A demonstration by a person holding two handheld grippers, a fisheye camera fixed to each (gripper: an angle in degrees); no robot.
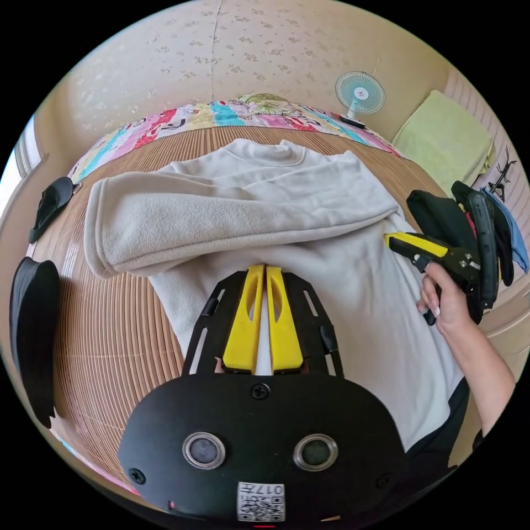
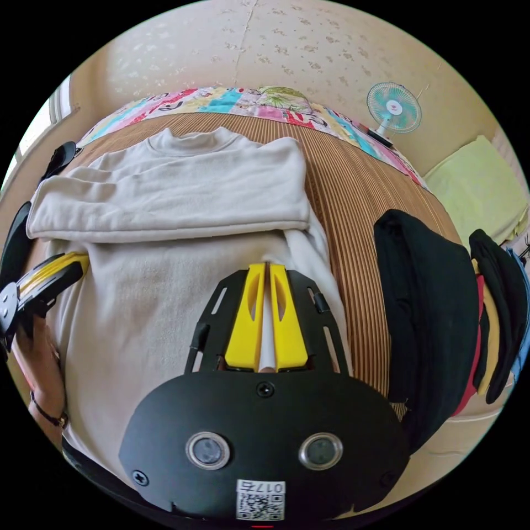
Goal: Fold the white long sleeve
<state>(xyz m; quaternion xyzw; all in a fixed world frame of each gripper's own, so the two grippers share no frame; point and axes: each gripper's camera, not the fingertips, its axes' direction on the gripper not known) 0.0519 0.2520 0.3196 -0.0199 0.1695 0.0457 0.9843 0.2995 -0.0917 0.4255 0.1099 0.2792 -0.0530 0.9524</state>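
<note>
The left tool [image 1: 264, 270], nearest in the left gripper view, is showing a rounded black housing and two flat yellow plastic jaws with slotted cutouts. The jaws are lying almost together with a thin strip of pale cloth showing in the gap; whether they are truly pinching it I cannot tell. Just beyond their tips the white long sleeve [image 1: 309, 221] is lying spread on a ribbed bamboo mat [image 1: 116, 331], its soft, fleecy sleeve folded across the chest as a thick rounded band. Off to that tool's right, a hand [image 1: 447, 301] is gripping the right tool [image 1: 403, 243] at the garment's edge.

In the right gripper view the right tool [image 2: 266, 268] is looking the same: yellow jaws narrow, a sliver of white fabric between them, the grip uncertain. The white long sleeve [image 2: 165, 221] is stretching ahead and to its left, collar at the far end. The left tool [image 2: 66, 265] is resting at the cloth's far left edge. To the right a stack of dark clothes [image 2: 430, 298] is sitting on the bamboo mat [image 2: 359, 221]. Farther off, a patchwork quilt [image 2: 232, 102] is edging the mat, a small round fan [image 2: 393, 107] is standing by the patterned wall, and a pale green cushion [image 2: 475, 187] is lying beside it.
</note>
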